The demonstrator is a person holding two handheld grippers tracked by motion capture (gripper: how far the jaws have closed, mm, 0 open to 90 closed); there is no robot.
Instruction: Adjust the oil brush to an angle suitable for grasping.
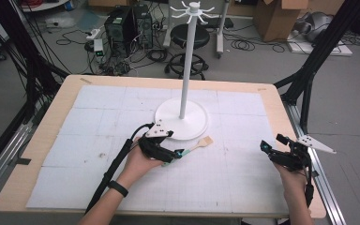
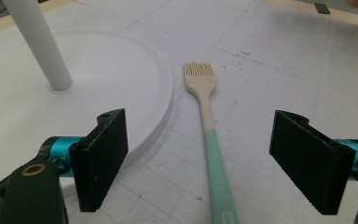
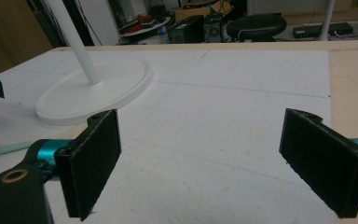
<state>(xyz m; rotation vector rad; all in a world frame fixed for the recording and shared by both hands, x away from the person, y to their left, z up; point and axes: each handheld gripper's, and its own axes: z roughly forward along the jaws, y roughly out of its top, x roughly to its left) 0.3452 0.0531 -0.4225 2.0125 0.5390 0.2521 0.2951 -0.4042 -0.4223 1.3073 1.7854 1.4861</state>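
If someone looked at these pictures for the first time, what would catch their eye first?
Probably the tall white stand with hook arms on top, rising from its round base at the middle of the table. Next, the brush with a mint handle, lying flat beside that base, between the open jaws of the left gripper. The right gripper hovers open at the right edge, holding nothing.

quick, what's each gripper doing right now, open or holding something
left gripper: open, jaws either side of the brush handle, pads not touching it
right gripper: open, nothing between the jaws
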